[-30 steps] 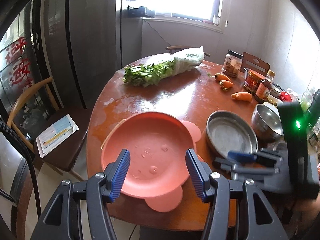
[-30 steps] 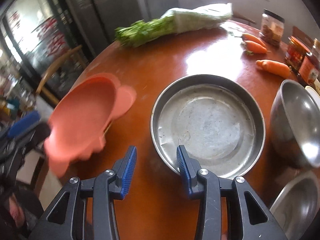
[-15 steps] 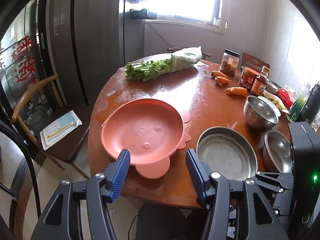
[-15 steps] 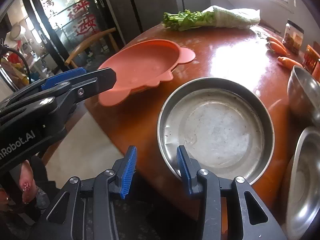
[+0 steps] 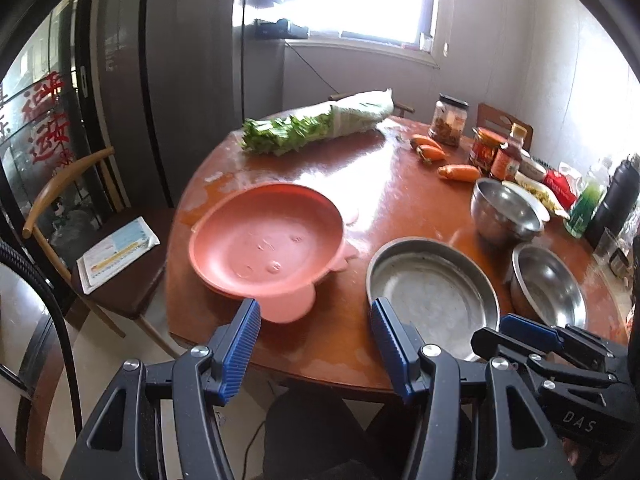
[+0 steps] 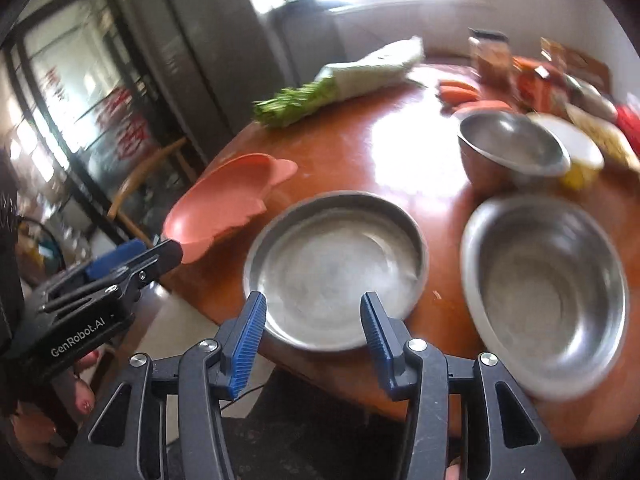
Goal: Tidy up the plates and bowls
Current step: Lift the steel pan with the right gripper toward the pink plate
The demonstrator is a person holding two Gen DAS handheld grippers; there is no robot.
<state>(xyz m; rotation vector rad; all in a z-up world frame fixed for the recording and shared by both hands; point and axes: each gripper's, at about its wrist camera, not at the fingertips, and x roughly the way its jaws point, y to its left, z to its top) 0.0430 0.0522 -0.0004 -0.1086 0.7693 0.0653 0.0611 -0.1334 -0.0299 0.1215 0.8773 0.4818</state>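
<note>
Sunlit from a window behind it, the round reddish-brown wooden surface (image 5: 400,208) carried the dishes. A shallow round steel plate (image 6: 336,264) served as landmark: the salmon-pink plastic plate (image 5: 264,248) lay to its left, two steel bowls (image 6: 548,292) to its right. The right claw (image 6: 312,324), empty, had just been opening before the steel plate's near rim. The left claw (image 5: 316,344) was held part-open and empty. A rim grasp was judged the next requirement.

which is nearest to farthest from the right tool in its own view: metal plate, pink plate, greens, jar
From the right tool:
1. Metal plate, right at the tips, near table edge.
2. Pink plate, left, overhanging the edge.
3. Greens, far side, centre-left.
4. Jar, far right, blurred.
</note>
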